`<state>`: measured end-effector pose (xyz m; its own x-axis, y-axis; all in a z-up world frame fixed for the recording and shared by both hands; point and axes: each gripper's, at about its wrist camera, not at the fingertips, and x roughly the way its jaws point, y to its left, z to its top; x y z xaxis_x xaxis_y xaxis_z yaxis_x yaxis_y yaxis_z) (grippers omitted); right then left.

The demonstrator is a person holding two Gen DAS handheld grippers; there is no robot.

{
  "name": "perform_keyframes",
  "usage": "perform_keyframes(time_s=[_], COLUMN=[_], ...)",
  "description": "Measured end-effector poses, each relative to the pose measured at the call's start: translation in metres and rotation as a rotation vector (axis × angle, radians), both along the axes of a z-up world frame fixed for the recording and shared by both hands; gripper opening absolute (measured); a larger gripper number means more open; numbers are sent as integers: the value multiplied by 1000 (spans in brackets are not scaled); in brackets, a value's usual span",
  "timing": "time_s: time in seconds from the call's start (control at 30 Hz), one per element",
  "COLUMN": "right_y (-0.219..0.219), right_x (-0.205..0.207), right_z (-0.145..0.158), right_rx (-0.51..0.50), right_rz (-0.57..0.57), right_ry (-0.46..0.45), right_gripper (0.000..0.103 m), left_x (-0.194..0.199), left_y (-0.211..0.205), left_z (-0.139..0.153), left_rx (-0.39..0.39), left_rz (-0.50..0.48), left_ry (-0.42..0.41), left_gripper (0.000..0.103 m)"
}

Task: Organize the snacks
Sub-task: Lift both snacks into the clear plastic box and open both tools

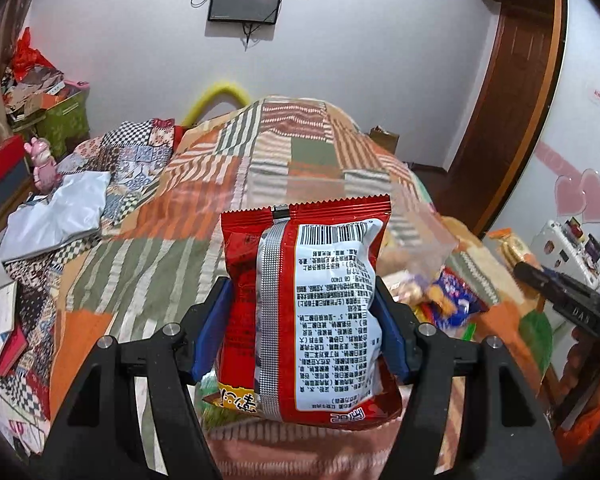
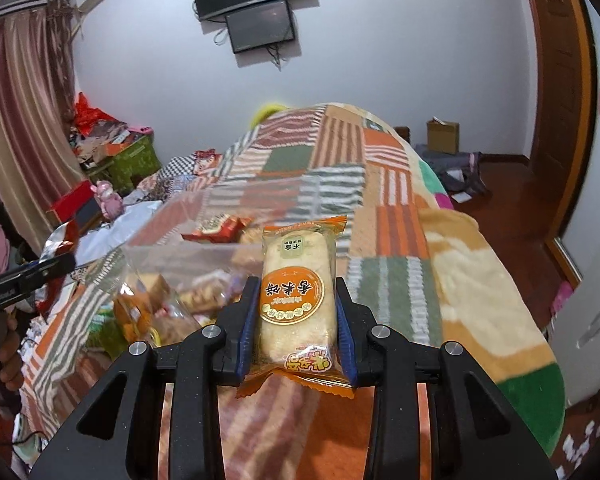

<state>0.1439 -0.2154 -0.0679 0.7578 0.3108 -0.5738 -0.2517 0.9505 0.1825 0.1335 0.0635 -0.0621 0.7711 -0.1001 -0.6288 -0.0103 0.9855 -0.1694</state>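
My left gripper [image 1: 303,304] is shut on a red snack bag [image 1: 304,304], its white printed back facing me, held above the bed. My right gripper [image 2: 296,304] is shut on an orange rice cracker packet [image 2: 298,300], held upright above the bed. A clear plastic box [image 2: 180,256] with several snack packets inside sits on the patchwork blanket, left of the right gripper; it also shows in the left wrist view [image 1: 424,248], right of the red bag. The right gripper's body [image 1: 560,300] shows at the right edge of the left wrist view, and the left gripper's body [image 2: 24,276] at the left of the right wrist view.
The bed with its patchwork blanket [image 1: 260,168] fills the middle. Boxes, a pink toy [image 1: 42,164] and clutter stand at the left. A white plastic bag [image 1: 60,212] lies on the bed's left. A wooden door [image 2: 556,92] and floor with a cardboard box [image 2: 442,136] are at the right.
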Motion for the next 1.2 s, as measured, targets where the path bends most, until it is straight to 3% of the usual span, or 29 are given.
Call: perform_keyframes(time_s=[0.63, 0.93, 1.2], right_y=[50, 84, 102], right_x=[72, 103, 124], right_z=[10, -1, -27], right_rx=[-17, -44, -77], right_rz=[106, 181, 211], right_ry=[-30, 14, 107], right_gripper=[31, 31, 31], left_x=[95, 129, 158], left_y=[-12, -16, -15], left_z=[1, -7, -28], left_rx=[-13, -2, 20], left_rz=[-14, -11, 5], left_ry=[5, 24, 98], left_gripper=[66, 66, 66])
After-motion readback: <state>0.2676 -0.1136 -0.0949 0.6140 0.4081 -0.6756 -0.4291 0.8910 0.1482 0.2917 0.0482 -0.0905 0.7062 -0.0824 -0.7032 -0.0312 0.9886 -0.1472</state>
